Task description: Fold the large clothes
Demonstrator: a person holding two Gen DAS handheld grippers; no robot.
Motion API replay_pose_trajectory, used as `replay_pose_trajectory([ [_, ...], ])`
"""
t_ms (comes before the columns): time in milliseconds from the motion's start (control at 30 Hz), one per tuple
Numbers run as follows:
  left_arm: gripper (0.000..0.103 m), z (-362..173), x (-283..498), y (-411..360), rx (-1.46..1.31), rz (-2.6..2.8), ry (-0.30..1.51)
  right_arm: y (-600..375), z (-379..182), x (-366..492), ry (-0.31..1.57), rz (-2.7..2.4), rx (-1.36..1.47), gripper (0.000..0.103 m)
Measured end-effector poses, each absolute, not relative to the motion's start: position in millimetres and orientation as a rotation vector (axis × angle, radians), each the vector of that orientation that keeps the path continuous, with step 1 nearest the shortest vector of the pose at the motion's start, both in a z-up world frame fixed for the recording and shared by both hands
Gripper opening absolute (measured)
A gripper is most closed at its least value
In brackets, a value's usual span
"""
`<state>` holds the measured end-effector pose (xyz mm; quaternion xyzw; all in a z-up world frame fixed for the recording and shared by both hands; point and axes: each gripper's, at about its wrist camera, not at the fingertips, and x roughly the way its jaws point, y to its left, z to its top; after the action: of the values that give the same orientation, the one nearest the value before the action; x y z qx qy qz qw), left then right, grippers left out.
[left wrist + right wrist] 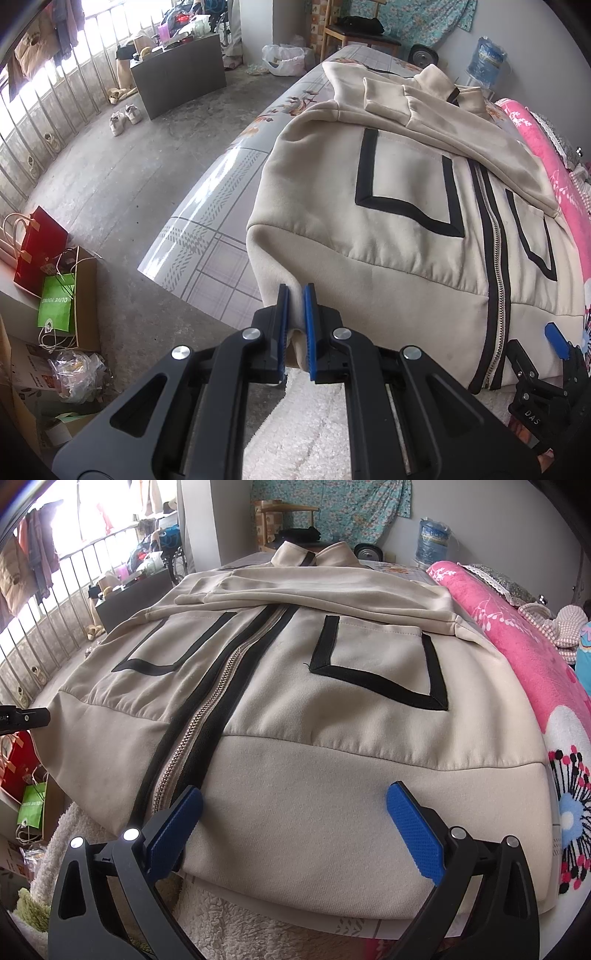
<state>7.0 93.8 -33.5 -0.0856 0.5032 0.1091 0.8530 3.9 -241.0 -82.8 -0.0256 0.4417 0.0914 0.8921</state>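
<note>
A cream zip jacket (406, 236) with black pocket trim lies front up on the bed, its sleeves folded across the chest. My left gripper (296, 295) is shut on the jacket's bottom left hem corner, cloth pinched between the blue pads. In the right wrist view the same jacket (314, 709) fills the frame. My right gripper (295, 801) stands open over the bottom hem band, just right of the zip (207, 709), with the fingers (410, 819) wide apart above the cloth. The right gripper's blue fingertip (556, 338) shows at the far right of the left wrist view.
The bed's glossy checked cover (221, 206) drops off to a concrete floor (129, 177) on the left. A pink blanket (517, 650) lies along the right. A white fluffy cloth (229, 919) sits below the hem. Bags and boxes (51, 280) stand on the floor at left.
</note>
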Motion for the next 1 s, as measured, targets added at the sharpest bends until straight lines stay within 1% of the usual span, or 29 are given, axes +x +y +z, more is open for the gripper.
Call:
replay_pose_trajectory([
  [1000,0.008,-31.1,12.7,84.7,-0.142,0.234,1.065,-240.9,-82.9,4.0,0.919,0.193,-0.054,0.097],
])
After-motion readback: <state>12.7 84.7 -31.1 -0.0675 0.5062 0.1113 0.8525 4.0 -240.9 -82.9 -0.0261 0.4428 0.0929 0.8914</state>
